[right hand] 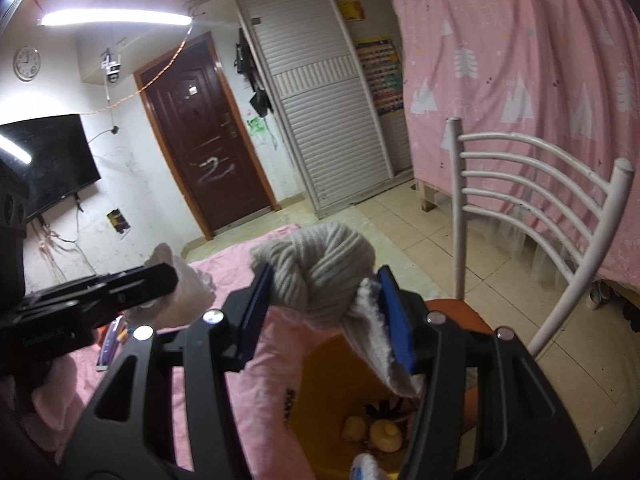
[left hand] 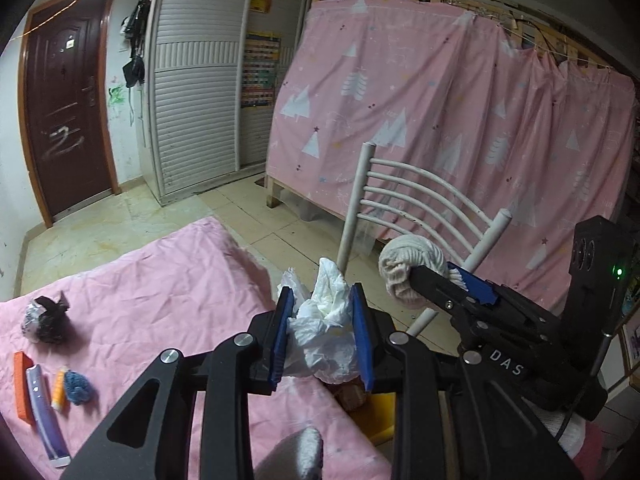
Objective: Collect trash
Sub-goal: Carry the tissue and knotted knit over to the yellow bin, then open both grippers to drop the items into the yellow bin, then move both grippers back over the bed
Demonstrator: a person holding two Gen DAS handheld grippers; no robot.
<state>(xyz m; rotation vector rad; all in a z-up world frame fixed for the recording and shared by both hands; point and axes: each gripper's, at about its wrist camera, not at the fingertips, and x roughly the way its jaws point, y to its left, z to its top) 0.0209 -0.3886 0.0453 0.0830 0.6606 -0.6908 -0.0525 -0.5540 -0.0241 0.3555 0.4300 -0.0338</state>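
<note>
Two loads are in hand: my left gripper (left hand: 323, 334) is clamped on a crumpled tissue (left hand: 326, 316), my right gripper (right hand: 320, 314) on a knotted sock (right hand: 316, 272). Both hang at the near right edge of the pink bed (left hand: 160, 292), above the yellow bin (right hand: 332, 384). I judge each should be centred over the bin's mouth before letting go, one at a time.

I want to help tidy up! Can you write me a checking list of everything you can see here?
Surface: wrinkled pink bedsheet.
Job's things: crumpled white tissue; knotted beige ribbed sock; yellow bin below.
Clutter: black-and-white crumpled wad, orange block, purple tube, blue knitted ball.
Grippers: left gripper shut on tissue; right gripper shut on sock.
Cables: nothing seen on the bed.
Surroundings: white metal chair, brown door.
</note>
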